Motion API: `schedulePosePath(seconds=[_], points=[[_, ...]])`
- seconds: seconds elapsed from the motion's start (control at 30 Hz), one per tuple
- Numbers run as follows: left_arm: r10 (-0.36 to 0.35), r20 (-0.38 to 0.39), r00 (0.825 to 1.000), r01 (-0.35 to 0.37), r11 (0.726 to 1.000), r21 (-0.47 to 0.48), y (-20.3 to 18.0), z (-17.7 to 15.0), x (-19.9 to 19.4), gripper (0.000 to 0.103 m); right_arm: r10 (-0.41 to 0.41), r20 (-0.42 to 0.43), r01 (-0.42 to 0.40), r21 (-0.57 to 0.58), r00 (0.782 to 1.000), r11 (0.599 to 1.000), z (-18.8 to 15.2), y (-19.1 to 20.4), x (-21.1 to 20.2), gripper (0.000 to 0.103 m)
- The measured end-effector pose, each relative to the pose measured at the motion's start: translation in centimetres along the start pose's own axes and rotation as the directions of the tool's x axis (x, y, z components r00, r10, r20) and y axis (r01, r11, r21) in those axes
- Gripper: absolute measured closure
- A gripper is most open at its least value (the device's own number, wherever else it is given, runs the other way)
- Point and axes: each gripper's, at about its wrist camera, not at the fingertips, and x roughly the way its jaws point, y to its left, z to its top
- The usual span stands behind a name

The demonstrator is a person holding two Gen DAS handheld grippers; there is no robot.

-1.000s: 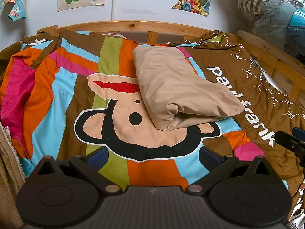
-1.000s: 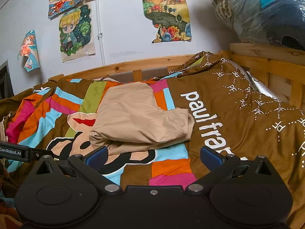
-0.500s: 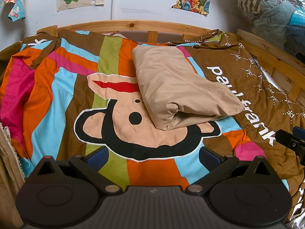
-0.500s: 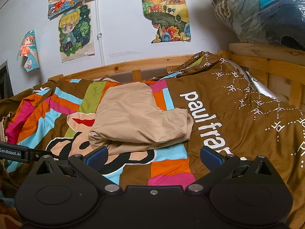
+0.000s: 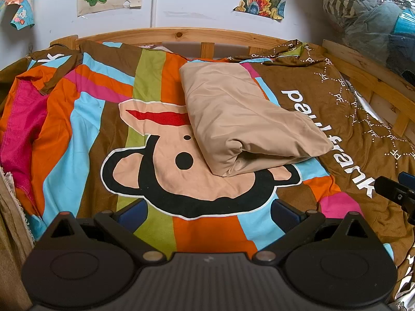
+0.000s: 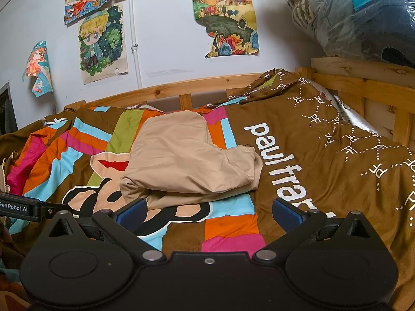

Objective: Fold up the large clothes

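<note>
Right now I am holding both sets of jaws wide apart with nothing between them, hovering low over the near part of the bed. My left gripper (image 5: 208, 211) is sitting over the orange and green stripes of the duvet cover (image 5: 77, 119), and my right gripper (image 6: 208, 211) is hanging over the pink and orange patches closer to the white lettering. Neither one is touching cloth.

Just beyond my fingertips, the beige garment (image 5: 243, 121) is lying on the cartoon monkey face, already doubled into a thick bundle. Its rounded fold is facing me, with a looser lower layer poking out underneath in the right wrist view (image 6: 192, 165). I am judging the fold as mostly done, perhaps needing one more tidy or a final halving.

The risk I am seeing is in that soft, puffy edge: if I am pinching only the top layer, the bundle could be sliding open, and if I am reaching too deep my jaws could be catching the duvet cover along with it and dragging the bedding.

Farther back, the wooden bed frame (image 5: 181, 32) is running along the wall, with drawings (image 6: 103, 44) taped above and a plastic-wrapped bundle (image 6: 363, 15) piled at the right
</note>
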Motion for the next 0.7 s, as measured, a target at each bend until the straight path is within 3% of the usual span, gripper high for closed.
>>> schedulePosePath(seconds=[0.7], points=[[0.001, -0.002, 1.000, -0.001, 1.000, 0.004, 0.08, -0.07, 0.07, 0.001, 0.001, -0.002, -0.001, 0.000, 1.000, 1.000, 0.02, -0.07, 0.01, 0.001]])
